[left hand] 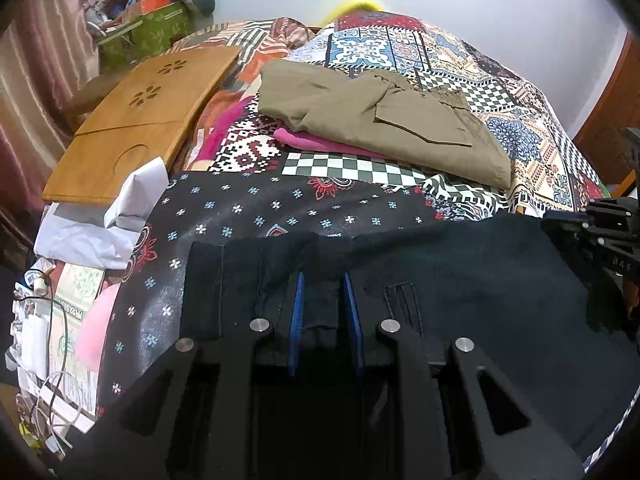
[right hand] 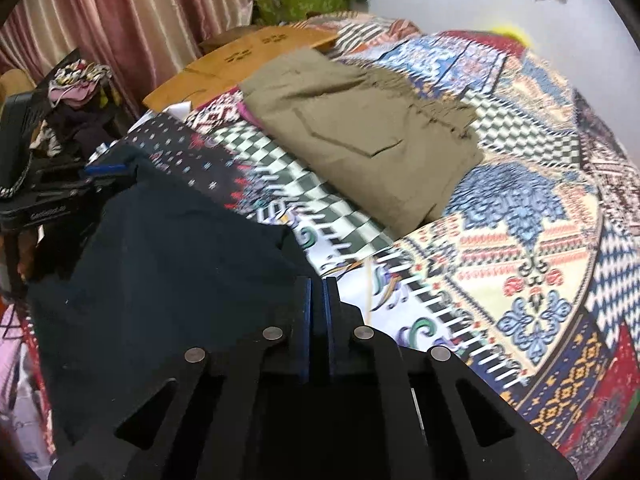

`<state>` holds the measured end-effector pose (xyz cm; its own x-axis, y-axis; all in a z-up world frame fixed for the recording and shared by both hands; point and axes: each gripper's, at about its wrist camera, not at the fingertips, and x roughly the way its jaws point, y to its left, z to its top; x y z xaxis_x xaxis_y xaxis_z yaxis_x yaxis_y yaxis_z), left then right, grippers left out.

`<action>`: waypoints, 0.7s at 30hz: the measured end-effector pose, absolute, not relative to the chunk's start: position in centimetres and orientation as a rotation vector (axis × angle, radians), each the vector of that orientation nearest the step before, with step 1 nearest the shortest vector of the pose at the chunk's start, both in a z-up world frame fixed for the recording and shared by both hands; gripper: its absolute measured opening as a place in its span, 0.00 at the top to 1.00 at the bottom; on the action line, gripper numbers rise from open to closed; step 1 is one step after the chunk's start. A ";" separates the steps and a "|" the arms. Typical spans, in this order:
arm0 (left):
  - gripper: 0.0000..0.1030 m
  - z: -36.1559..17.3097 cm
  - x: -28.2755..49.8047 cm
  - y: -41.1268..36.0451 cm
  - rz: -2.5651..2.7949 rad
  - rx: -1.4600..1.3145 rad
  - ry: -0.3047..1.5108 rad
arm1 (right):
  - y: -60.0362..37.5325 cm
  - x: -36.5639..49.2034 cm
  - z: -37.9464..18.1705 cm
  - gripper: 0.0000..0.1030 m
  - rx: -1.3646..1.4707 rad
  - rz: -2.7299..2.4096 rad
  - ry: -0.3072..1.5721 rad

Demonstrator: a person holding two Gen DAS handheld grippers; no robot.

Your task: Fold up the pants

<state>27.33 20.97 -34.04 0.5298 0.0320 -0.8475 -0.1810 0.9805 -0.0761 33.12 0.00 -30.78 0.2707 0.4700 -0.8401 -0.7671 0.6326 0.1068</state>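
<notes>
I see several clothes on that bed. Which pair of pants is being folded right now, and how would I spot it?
Start at the patchwork bedspread. At its near edge lie the dark navy pants, with the left gripper and the right gripper each pinching an edge. The olive-khaki pants farther back sit already folded on a magenta garment, touched by nothing.

We look low and close from each wrist, forward across the bed point(left hand: 520, 120). The left view faces the far wall; the right view angles toward the curtain point(right hand: 120, 12). Both share the khaki pants point(left hand: 380, 120) and wooden board point(left hand: 132, 120).
</notes>
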 end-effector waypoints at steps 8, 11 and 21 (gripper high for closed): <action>0.77 -34.2 27.2 21.1 0.138 -0.151 1.005 | -1.6 36.4 -30.1 0.96 -0.213 0.843 1.063; 0.77 -34.2 27.1 20.9 0.141 -0.144 1.002 | -0.1 36.3 -30.0 0.76 -0.166 0.916 1.100; 0.77 -34.3 27.0 21.3 0.124 -0.158 0.995 | 4.7 34.7 -33.6 0.79 -0.281 0.993 1.219</action>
